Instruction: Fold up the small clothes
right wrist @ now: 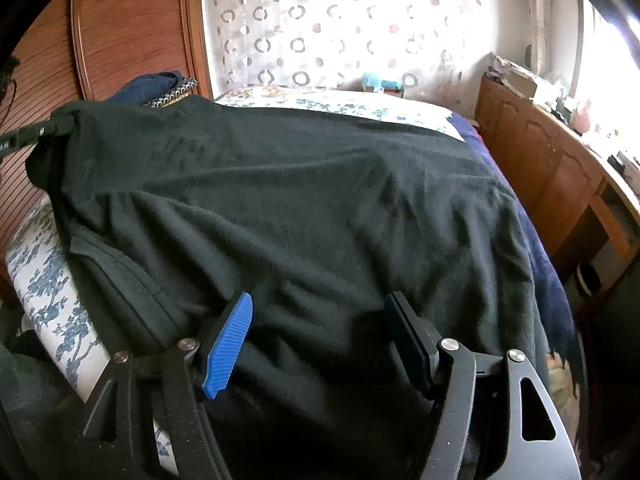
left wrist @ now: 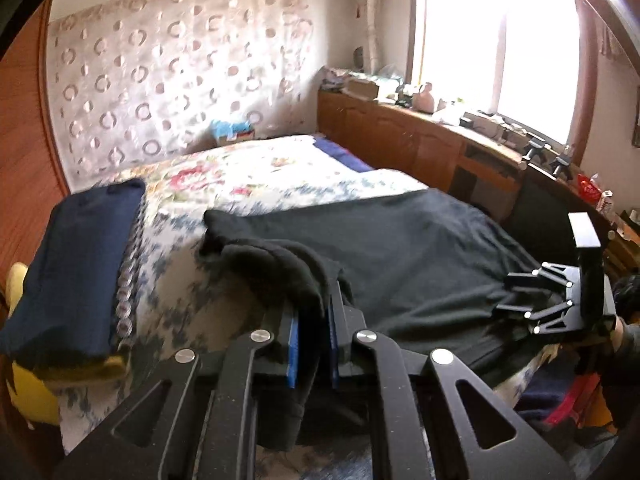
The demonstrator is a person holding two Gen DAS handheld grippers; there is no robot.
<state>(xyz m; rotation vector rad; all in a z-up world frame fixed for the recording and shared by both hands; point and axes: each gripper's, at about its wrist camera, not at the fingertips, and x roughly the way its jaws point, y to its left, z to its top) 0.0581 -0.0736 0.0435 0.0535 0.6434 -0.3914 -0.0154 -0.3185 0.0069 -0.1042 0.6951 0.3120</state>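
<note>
A black garment (left wrist: 400, 248) (right wrist: 300, 200) lies spread over the near part of the bed. My left gripper (left wrist: 316, 308) is shut on a bunched corner of it, and the fabric drapes over and between the blue pads (left wrist: 293, 356), lifted off the sheet. In the right wrist view this left gripper (right wrist: 24, 138) shows at the far left, pulling that corner up. My right gripper (right wrist: 320, 312) (left wrist: 502, 296) stands open at the garment's near edge. Its blue pad (right wrist: 228, 348) and its dark pad sit wide apart, with cloth lying loose between them.
The bed has a floral sheet (left wrist: 256, 172). A folded navy cloth (left wrist: 68, 272) rests on the bed's left side, above something yellow (left wrist: 28, 392). A wooden cabinet (left wrist: 400, 136) with clutter runs along the right under a bright window (left wrist: 496, 40). A hand (left wrist: 620, 332) holds the right gripper.
</note>
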